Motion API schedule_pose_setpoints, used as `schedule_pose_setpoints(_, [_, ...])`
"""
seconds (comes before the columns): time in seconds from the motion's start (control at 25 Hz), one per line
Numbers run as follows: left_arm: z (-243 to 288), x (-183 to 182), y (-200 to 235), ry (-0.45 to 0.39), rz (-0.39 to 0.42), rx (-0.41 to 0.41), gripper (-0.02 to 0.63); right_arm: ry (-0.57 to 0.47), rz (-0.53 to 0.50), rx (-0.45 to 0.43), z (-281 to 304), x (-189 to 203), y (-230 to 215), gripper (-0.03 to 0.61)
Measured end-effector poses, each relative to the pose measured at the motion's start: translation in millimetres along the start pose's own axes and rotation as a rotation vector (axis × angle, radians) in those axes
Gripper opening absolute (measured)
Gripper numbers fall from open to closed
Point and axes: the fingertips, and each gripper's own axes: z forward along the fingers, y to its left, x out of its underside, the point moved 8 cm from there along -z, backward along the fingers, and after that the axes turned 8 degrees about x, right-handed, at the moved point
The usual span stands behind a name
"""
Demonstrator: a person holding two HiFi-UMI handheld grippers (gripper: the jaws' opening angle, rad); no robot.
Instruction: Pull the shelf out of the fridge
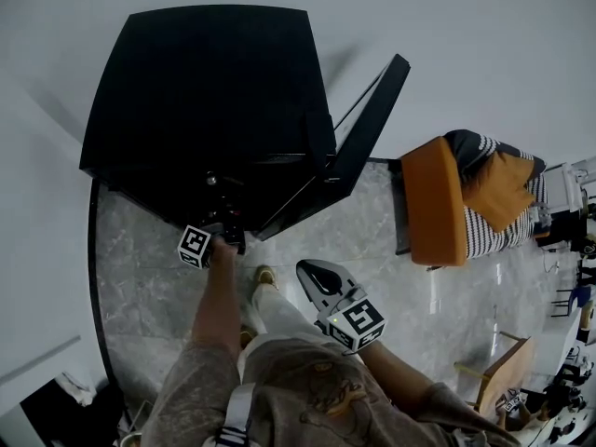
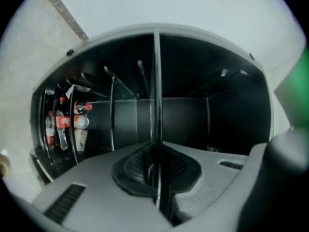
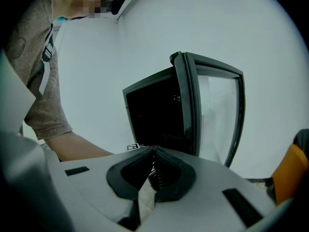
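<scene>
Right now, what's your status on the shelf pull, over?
Left gripper shut on shelf, inside fridge. Right gripper shut, empty, outside. Door open; nothing seen blocking the shelf.

Fridge (image 1: 205, 91) mouth is open to us. The door (image 1: 368, 124) stands wide on the right and fences that side. Inside, the thin shelf (image 2: 157, 81) splits the cavity, and we see dark free room on both sides of it. Bottles (image 2: 63, 124) behind rails crowd the left edge. Bare floor (image 1: 140, 268) lies in front, with the orange chair (image 1: 433, 203) well apart past the door.
</scene>
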Motion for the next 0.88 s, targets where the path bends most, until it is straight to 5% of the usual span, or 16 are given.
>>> schedule_pose_setpoints(0.88, [-99.5, 3.4, -80.0, 0.071, -0.02, 0.047, 0.014, -0.041, 0.01, -0.017, -40.6, 4.0, 31.6, 0.021])
